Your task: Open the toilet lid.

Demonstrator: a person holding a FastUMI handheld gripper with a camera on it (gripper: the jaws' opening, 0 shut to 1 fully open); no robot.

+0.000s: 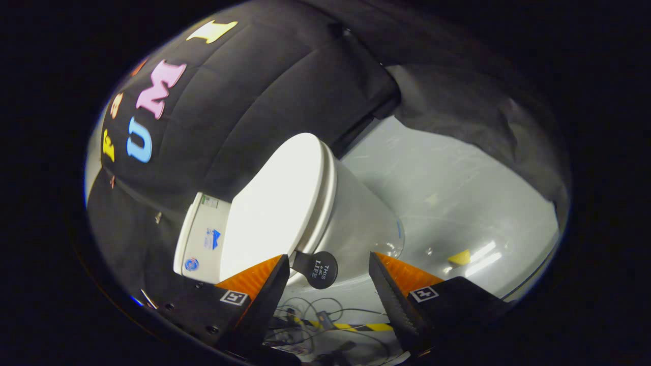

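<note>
A white toilet stands against the black cloth wall, and the view is rolled so it appears tilted. Its lid lies flat on the seat above the bowl. A round black tab handle sticks out from the lid's side edge. My gripper is open. The tab sits between the orange-and-black fingers, just off the left fingertip, and neither finger presses on it.
The tank with stickers sits behind the lid against the cloth wall. Grey floor spreads beyond the bowl, with a yellow mark. Loose cables and striped yellow-black tape lie below the fingers.
</note>
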